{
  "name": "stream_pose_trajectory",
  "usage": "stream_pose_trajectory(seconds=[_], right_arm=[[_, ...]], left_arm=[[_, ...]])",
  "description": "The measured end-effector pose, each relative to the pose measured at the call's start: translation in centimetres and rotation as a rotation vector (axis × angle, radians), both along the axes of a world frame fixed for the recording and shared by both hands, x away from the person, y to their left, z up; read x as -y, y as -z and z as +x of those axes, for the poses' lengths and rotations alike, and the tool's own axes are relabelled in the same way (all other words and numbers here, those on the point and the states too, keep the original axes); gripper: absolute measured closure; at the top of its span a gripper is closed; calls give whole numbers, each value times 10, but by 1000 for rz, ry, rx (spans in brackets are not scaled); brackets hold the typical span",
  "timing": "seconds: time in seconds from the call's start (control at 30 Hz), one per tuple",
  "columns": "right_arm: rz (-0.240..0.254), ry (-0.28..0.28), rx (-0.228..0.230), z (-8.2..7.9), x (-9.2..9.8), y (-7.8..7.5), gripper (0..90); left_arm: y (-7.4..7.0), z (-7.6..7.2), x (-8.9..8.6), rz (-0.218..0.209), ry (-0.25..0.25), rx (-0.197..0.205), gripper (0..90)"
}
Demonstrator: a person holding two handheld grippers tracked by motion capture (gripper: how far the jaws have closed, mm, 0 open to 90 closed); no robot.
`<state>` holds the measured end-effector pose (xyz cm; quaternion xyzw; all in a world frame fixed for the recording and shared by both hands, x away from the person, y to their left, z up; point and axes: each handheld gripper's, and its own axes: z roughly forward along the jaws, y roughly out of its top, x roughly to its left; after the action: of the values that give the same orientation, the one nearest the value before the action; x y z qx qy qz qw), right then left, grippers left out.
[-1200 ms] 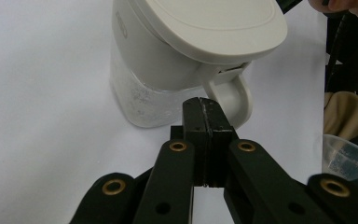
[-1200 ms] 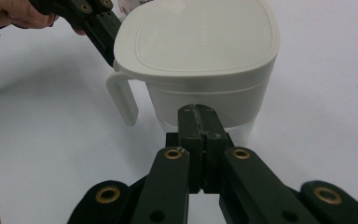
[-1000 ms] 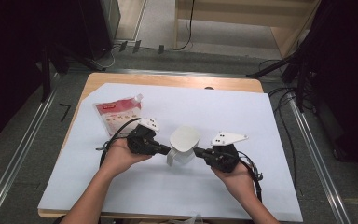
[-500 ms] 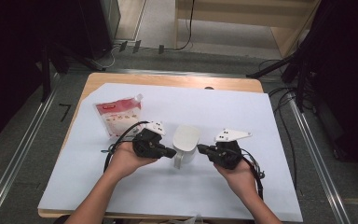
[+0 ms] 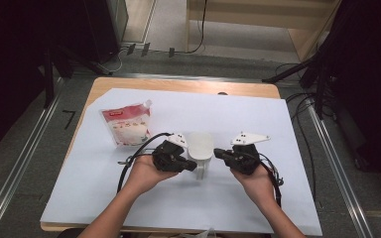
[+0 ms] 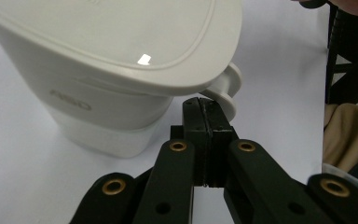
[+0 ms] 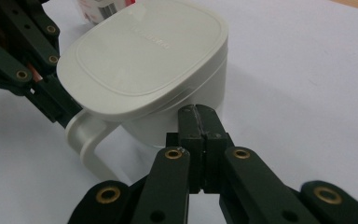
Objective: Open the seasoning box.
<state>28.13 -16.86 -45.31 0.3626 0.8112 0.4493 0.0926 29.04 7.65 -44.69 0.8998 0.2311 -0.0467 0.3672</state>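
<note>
Jug [image 5: 200,148], white, lidded, handled: near bench centre, on the white sheet [image 5: 287,148] covering the wooden bench [image 5: 178,85]. Handle [image 5: 201,170] turned to 6 o'clock, toward the person, probably so that either tool can reach it. Lid [image 7: 140,56] seated flat and closed.

Left gripper [image 5: 191,165] at 9 o'clock of the jug, jaws pressed together with nothing between them, tips just under the lid rim and right at the handle loop [image 6: 226,91]; contact with the loop not certain. Placement suggests a nudge or a hook on the handle rather than a pinch.

Right gripper [image 5: 220,153] at 3 o'clock of the jug, jaws likewise shut and empty, tips close to the jug wall below the lid; touching or just short, not resolvable. Probable purpose: bracing the body from the opposite side.

Pouch [image 5: 127,127], red and white with corner spout, flat on the sheet at 10 o'clock of the jug, well apart.

Open sheet at 12 and 3 o'clock of the jug, wide toward the right edge; near edge at 6 o'clock occupied by both forearms. Sheet's far left corner cut away, bare wood showing.
</note>
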Motion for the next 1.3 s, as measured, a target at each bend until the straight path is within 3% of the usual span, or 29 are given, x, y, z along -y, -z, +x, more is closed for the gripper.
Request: stream_pose_trajectory(seconds=[0.03,0.3,0.4,0.53,0.57,0.63,0.8,1.07,1.17,1.3], right_arm=[[5,2,-1,2,1,0,900],[13,12,-6,12,4,0,900],[24,16,-14,15,6,1,900],[15,8,-1,14,6,0,900],[20,8,3,12,7,-1,900],[23,9,3,12,7,-2,900],[33,9,-7,6,10,-7,900],[39,-1,-5,-7,14,-13,900],[45,-10,-10,-15,13,-15,900],[42,-19,-8,-23,10,-17,900]], left_arm=[[2,0,3,-25,-3,-3,900],[5,0,14,-38,-12,9,900],[7,2,18,-56,-6,-7,900],[5,4,13,-65,2,-10,889],[2,3,9,-83,-7,-7,879],[-1,3,5,-74,0,2,874],[-8,2,-6,-52,16,9,791],[-14,3,-22,-48,28,-26,626],[-14,4,-26,-23,38,-31,566],[-14,4,-28,-29,46,-4,515]])
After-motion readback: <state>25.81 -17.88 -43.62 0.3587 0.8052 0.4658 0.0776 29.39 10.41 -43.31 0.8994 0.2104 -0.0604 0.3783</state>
